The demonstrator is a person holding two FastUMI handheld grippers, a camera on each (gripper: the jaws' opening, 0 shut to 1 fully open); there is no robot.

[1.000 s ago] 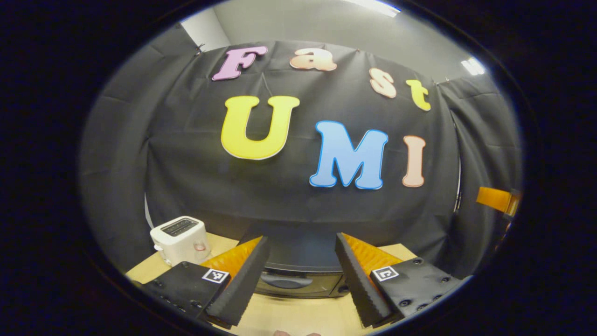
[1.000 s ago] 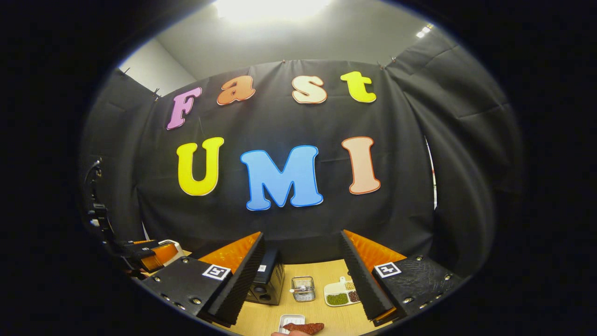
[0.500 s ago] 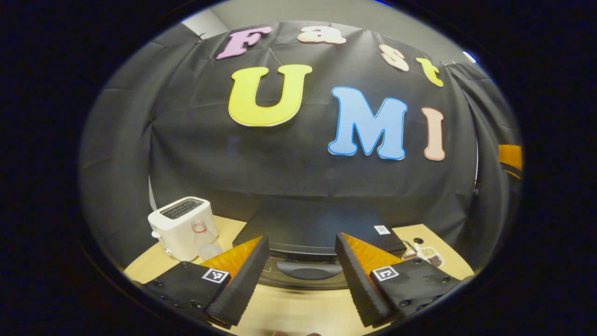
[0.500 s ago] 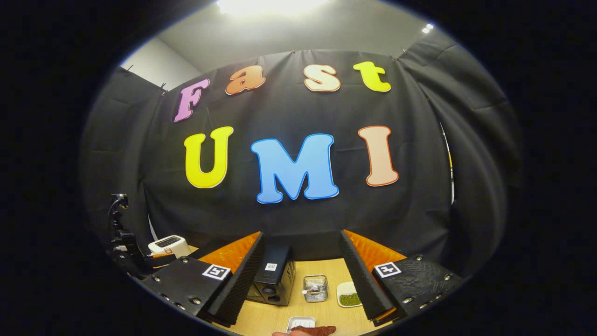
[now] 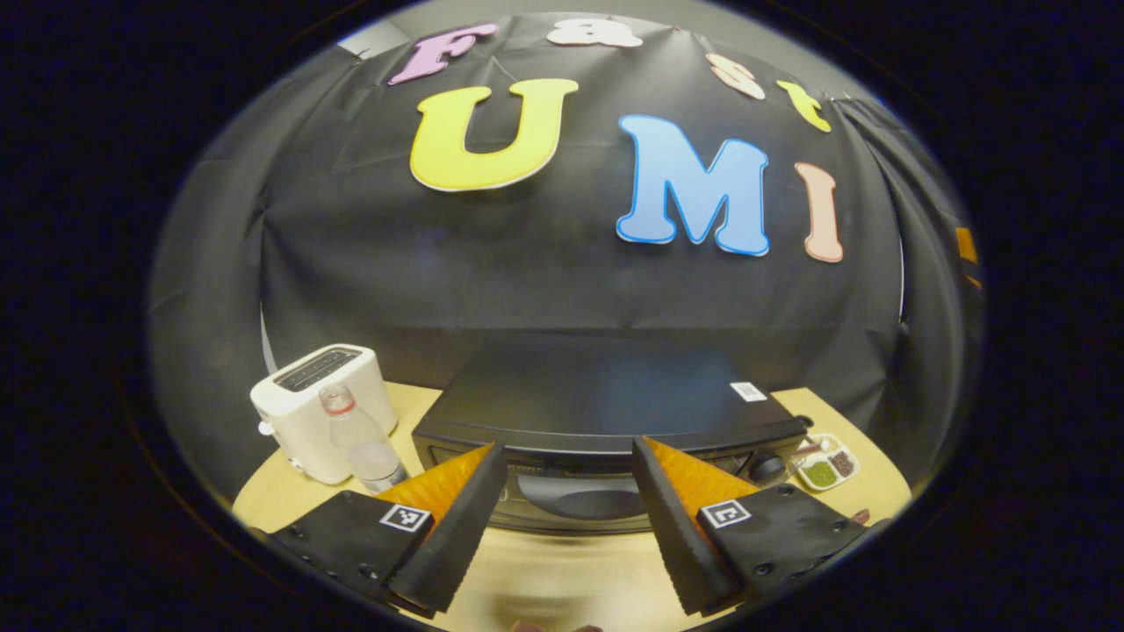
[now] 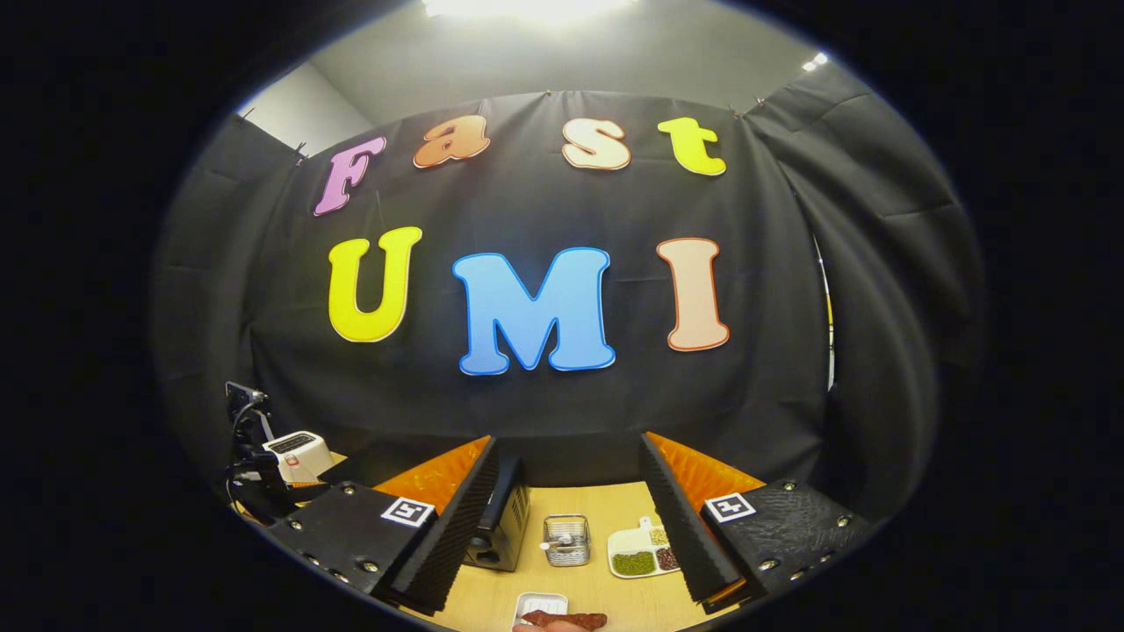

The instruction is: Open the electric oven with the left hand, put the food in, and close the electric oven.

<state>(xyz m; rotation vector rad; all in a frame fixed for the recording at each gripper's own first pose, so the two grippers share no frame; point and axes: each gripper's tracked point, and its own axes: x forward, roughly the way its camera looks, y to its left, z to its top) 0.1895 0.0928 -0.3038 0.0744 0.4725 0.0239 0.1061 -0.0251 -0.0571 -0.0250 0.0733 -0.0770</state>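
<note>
The electric oven [image 5: 606, 399] was black; the toaster [image 5: 320, 411] white; the bottle [image 5: 358, 439] clear with a pinkish cap; the tabletop [image 5: 562, 584] pale wood; the divided dish [image 6: 639, 551] white, holding green and dark red-brown fillings; the food [image 6: 566, 621] reddish-brown on a white tray [image 6: 540, 604]
</note>
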